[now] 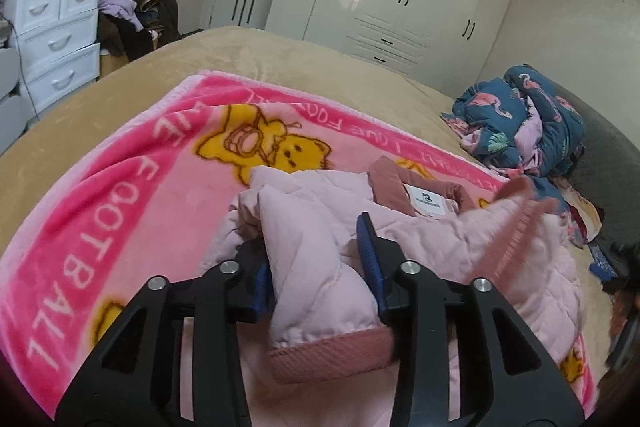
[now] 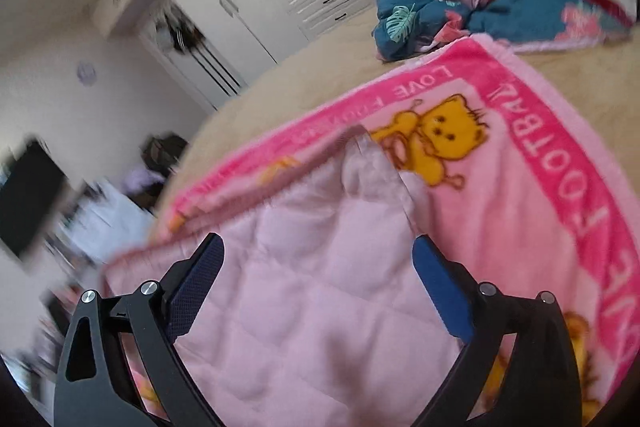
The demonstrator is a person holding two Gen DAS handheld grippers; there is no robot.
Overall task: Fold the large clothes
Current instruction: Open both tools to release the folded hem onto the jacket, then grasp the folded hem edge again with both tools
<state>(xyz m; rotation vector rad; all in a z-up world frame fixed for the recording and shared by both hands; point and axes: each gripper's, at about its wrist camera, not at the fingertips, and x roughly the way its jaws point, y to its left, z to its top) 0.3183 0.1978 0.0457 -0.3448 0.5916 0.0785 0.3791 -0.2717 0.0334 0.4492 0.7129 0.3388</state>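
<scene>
**Left wrist view: sleeve lies between loosened jaws, right hand already let go**

Left wrist view shows the tan bed running back toward white wardrobes, with the pink football blanket spread across it. On the blanket lies the task's garment, a pale pink quilted jacket, its collar and label pointing away from the camera and its body stretching off to the right. A heap of blue flamingo bedding sits well apart at the far right.

One sleeve of the jacket is folded inward, its ribbed cuff nearest the camera. Its long axis runs straight along the left gripper, between the two blue pads. The jaws stand part open; whether the pads press on the fabric or merely flank it, I cannot tell for certain, though the grip looks slack.

In the right wrist view, the right gripper hangs over the quilted back panel with jaws spread wide, holding nothing.

Judged from this, the left hand is the nearer to the sleeve, and the next fold likely turns on that.
</scene>
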